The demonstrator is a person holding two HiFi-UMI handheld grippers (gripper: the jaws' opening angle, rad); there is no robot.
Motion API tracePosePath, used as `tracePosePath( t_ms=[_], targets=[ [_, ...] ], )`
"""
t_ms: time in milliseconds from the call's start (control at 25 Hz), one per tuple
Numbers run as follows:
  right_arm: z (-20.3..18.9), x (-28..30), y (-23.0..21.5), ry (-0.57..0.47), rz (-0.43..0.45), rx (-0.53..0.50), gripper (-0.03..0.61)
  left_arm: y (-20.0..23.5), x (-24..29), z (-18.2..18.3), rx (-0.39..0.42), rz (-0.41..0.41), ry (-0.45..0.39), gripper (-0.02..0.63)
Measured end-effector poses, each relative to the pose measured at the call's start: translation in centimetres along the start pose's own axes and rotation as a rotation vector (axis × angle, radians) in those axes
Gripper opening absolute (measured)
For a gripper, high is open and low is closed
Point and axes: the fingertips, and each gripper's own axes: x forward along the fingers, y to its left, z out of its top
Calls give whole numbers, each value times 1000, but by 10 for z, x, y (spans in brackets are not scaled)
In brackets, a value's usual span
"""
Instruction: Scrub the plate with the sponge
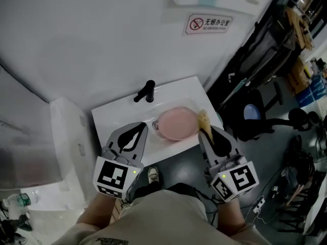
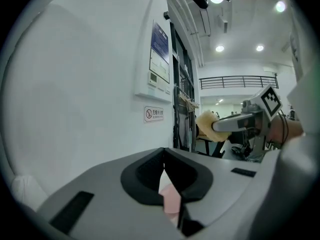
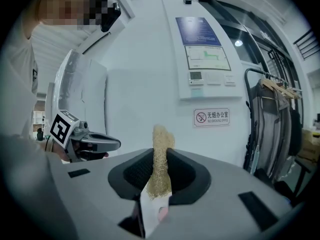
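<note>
Pinching the coarse, straw-coloured sponge (image 3: 161, 134) on edge, the jaws of our right gripper (image 3: 159, 161) leave its fibrous top sticking out past their tips. The jaws of our left gripper (image 2: 164, 165) are pressed together with nothing between them. Both grippers hang over the front edge of the white sink (image 1: 115, 114), one towards each front corner and well apart. The round pink plate (image 1: 176, 124) lies in the basin between them and just ahead. The sponge's tip sits at the plate's right rim; we cannot tell whether it touches. Behind the plate a black faucet (image 1: 145, 92) stands on the back rim, close against the plain white wall (image 1: 102, 40), so the room ahead is short. A white boxy cabinet (image 1: 66, 131) closes off the sink's left side. To the right, a dark office chair (image 1: 255, 117) and a rack of dark garments (image 1: 265, 50) crowd the grey floor (image 1: 176, 170). A no-smoking sign (image 1: 208, 23) is fixed on the wall above. Sink and plate look smooth and glossy, the sponge rough and loosely woven.
</note>
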Motion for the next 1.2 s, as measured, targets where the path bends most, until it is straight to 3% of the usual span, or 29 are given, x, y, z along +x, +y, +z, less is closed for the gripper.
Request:
tracePosePath(
  t_ms=[440, 840, 920, 1200],
  targets=[
    [0, 36, -13, 8, 51, 3, 81, 28, 9, -12, -89, 44, 24, 8],
    [-19, 62, -57, 49, 131, 18, 80, 25, 54, -35, -138, 71, 141, 9],
    [-29, 71, -66, 80, 154, 15, 78, 25, 67, -44, -158, 67, 168, 39],
    [-67, 109, -92, 184, 216, 46, 78, 38, 110, -77, -359, 47, 194, 92]
  ],
)
